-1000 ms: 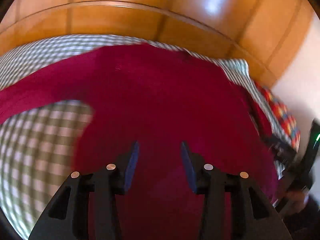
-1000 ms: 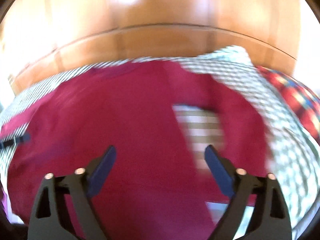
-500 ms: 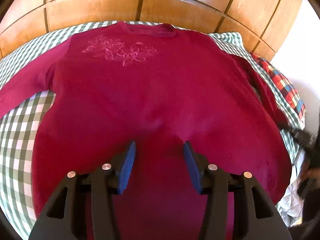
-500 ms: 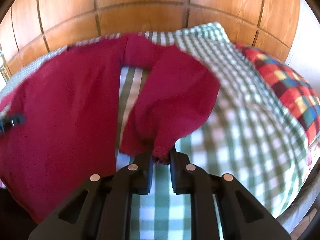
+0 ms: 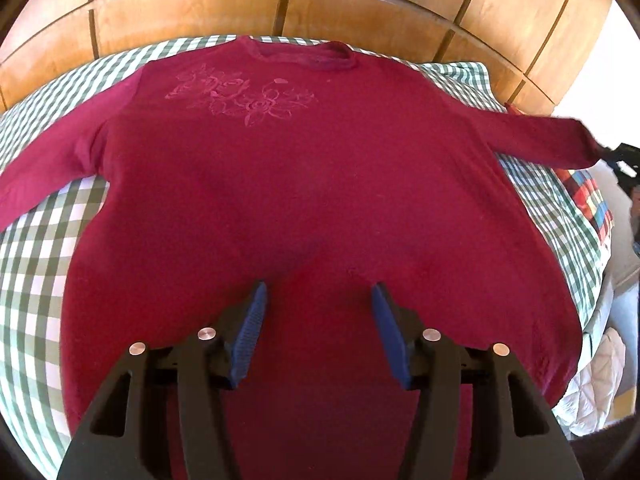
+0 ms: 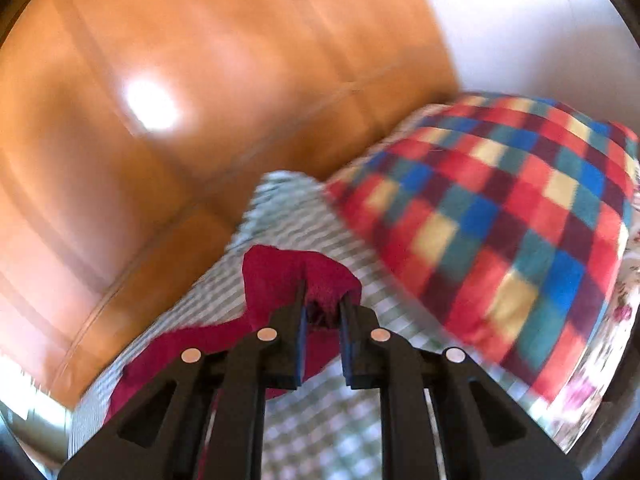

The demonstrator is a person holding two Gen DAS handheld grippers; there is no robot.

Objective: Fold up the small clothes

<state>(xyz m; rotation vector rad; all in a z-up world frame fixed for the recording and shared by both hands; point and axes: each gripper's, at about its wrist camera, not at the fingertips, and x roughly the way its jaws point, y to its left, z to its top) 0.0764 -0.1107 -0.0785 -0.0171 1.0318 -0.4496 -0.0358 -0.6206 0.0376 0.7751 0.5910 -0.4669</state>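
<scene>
A dark red long-sleeved top (image 5: 304, 184) with a flower print lies flat, front up, on the green checked bed cover (image 5: 36, 264). My left gripper (image 5: 318, 296) is open and empty over the top's lower hem area. My right gripper (image 6: 323, 300) is shut on the cuff of the right sleeve (image 6: 292, 276) and holds it out to the right, lifted off the cover. In the left wrist view the stretched sleeve (image 5: 536, 140) ends at the right gripper (image 5: 624, 158) at the right edge.
A wooden headboard (image 5: 320, 8) runs behind the bed. A multicoloured checked pillow (image 6: 500, 232) lies at the bed's right side, close to the held cuff. White bedding (image 5: 600, 376) hangs off the right edge.
The right gripper has pulled the sleeve cuff out to the right and up, straightening the sleeve. The left gripper has stayed open over the hem.
</scene>
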